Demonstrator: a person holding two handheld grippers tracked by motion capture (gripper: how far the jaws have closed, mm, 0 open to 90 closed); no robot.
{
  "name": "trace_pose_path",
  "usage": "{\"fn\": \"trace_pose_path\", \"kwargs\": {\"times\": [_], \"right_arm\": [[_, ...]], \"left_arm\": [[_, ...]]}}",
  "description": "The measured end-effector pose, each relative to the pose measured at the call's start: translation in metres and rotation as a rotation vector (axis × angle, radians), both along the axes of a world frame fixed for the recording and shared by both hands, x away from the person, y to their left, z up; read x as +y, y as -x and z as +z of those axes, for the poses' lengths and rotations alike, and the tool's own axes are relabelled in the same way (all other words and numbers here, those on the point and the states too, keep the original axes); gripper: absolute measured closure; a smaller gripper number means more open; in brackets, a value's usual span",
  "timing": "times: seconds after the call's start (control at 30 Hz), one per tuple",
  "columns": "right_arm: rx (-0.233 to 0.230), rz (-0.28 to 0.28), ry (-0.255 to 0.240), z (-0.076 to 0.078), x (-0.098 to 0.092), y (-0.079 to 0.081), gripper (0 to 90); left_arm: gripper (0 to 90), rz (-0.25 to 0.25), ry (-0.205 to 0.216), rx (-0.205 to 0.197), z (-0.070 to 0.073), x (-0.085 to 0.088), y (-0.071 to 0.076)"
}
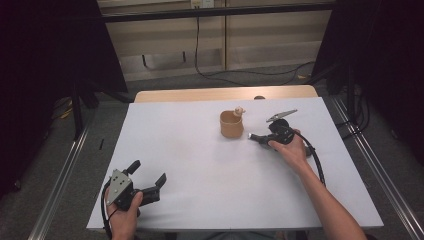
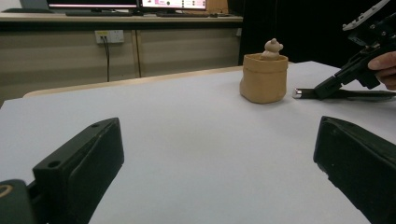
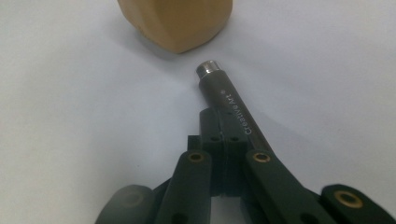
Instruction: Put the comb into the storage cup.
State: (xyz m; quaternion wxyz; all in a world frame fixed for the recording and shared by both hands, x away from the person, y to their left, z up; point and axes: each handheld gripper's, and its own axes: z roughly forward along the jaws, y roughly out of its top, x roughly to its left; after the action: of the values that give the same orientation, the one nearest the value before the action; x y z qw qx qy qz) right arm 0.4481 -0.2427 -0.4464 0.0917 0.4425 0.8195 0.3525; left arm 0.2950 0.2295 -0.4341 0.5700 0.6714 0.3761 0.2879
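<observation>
The right gripper, jaws clamped on a dark cylindrical pen with a silver metal tip, holds it low over the white tabletop, tip pointing at the tan, sack-shaped ceramic pot just beside it. A small tan bear figure sits in the pot's mouth. The left gripper rests at the table's near left corner, jaws wide apart with nothing between them.
</observation>
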Motion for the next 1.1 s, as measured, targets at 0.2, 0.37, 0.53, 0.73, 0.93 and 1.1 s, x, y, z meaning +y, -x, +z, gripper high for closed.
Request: {"fn": "trace_pose_path", "kwargs": {"times": [0.2, 0.37, 0.53, 0.73, 0.93, 1.1], "right_arm": [[-0.027, -0.013, -0.027, -0.001, -0.001, -0.001, 90.0], [-0.031, -0.014, -0.011, -0.002, 0.001, -0.001, 90.0], [-0.051, -0.032, -0.026, -0.002, -0.001, -0.002, 90.0], [-0.051, -0.038, -0.009, -0.002, 0.000, -0.002, 90.0], [-0.070, -0.037, -0.058, 0.001, -0.001, -0.002, 90.0], [-0.103, -0.019, -0.110, 0.014, -0.005, 0.006, 88.5]], "left_arm": [[1.8, -0.002, -0.005, -0.002, 0.000, 0.000, 0.000], [1.8, 0.000, -0.001, -0.002, 0.000, 0.000, 0.000], [1.8, -0.005, -0.003, 0.000, 0.000, 0.000, 0.000], [1.8, -0.009, -0.010, 0.000, 0.000, 0.000, 0.000], [1.8, -0.003, 0.001, 0.002, 0.000, 0.000, 0.000], [1.8, -0.007, 0.000, 0.000, 0.000, -0.001, 0.000]]}}
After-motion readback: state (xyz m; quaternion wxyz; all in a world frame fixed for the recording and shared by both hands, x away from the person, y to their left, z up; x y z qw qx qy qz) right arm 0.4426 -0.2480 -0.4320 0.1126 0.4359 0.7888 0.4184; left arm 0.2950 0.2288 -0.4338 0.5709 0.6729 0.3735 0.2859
